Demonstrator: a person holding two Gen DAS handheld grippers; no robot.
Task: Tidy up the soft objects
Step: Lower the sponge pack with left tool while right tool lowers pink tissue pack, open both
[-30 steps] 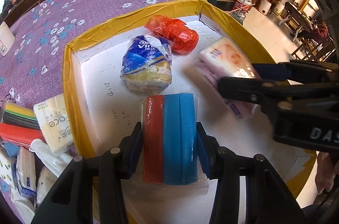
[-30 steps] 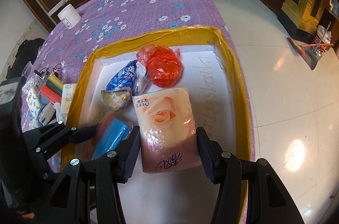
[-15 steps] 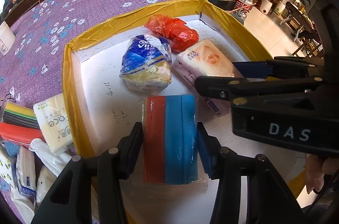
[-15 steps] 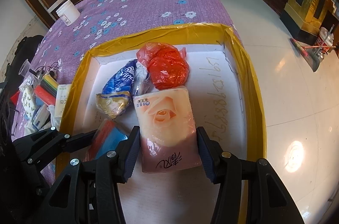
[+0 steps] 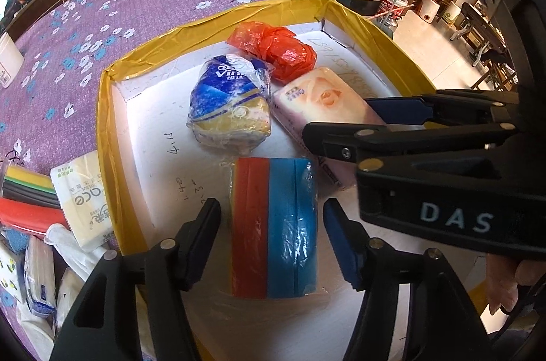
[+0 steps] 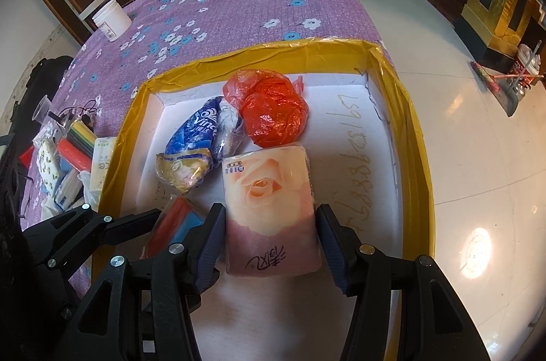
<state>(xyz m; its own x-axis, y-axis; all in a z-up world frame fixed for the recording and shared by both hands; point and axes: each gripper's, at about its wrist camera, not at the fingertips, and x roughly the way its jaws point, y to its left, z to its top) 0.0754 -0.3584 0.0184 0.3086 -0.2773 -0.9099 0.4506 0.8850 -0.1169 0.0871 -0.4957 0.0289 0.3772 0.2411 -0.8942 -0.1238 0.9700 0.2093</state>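
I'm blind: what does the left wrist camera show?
The left gripper straddles, open, a red-and-blue sponge pack in a yellow-rimmed box. Beyond lie a blue tissue bag, an orange bag and a rose-print pack.

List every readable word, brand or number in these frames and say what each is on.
"DAS": body of the right tool.
"Vin…", cut off: blue roll pack.
"ace", partly hidden: white tissue pack outside the box.
"4", handwritten; further marks and a long number unclear: box floor.
Chinese script, not legible to me: rose tissue pack.
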